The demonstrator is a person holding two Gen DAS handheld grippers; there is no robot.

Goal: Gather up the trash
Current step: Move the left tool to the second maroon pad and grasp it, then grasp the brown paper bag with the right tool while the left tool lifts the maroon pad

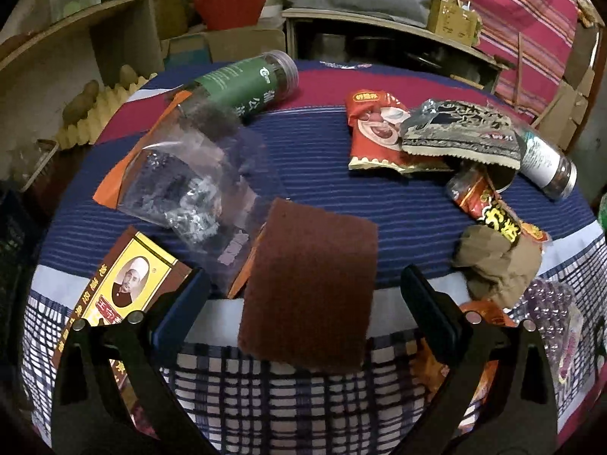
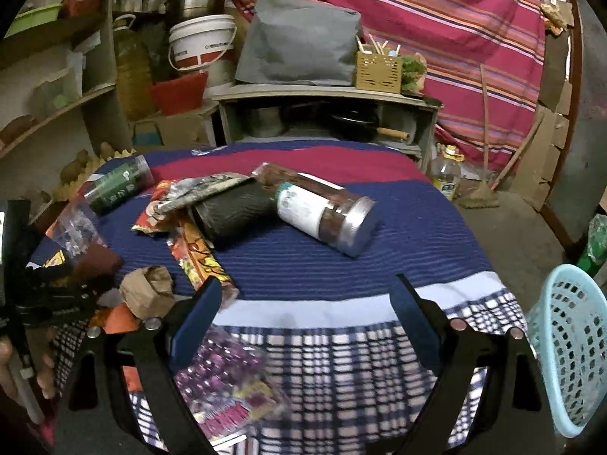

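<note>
Trash lies scattered on a table under a blue striped cloth point(image 1: 322, 174). A brown scouring pad point(image 1: 311, 284) lies at the near edge between the fingers of my left gripper point(image 1: 305, 295), which is open and not touching it. Around it are a clear plastic bag point(image 1: 189, 182), a yellow-and-brown box point(image 1: 125, 280), a green-labelled jar point(image 1: 242, 87), a red snack packet point(image 1: 375, 132) and crumpled brown paper point(image 1: 497, 261). My right gripper point(image 2: 307, 303) hangs open over the near cloth edge with nothing between its fingers. A white-labelled jar point(image 2: 322, 212) lies beyond it, and a red-and-yellow wrapper point(image 2: 201, 261) to the left.
A light blue mesh basket point(image 2: 569, 349) stands on the floor at the table's right. A purple packet point(image 2: 227, 383) hangs over the near edge. Shelves, a white bucket point(image 2: 201, 45) and a low cabinet point(image 2: 326, 113) crowd the back. A hand point(image 2: 11, 364) holds the left tool.
</note>
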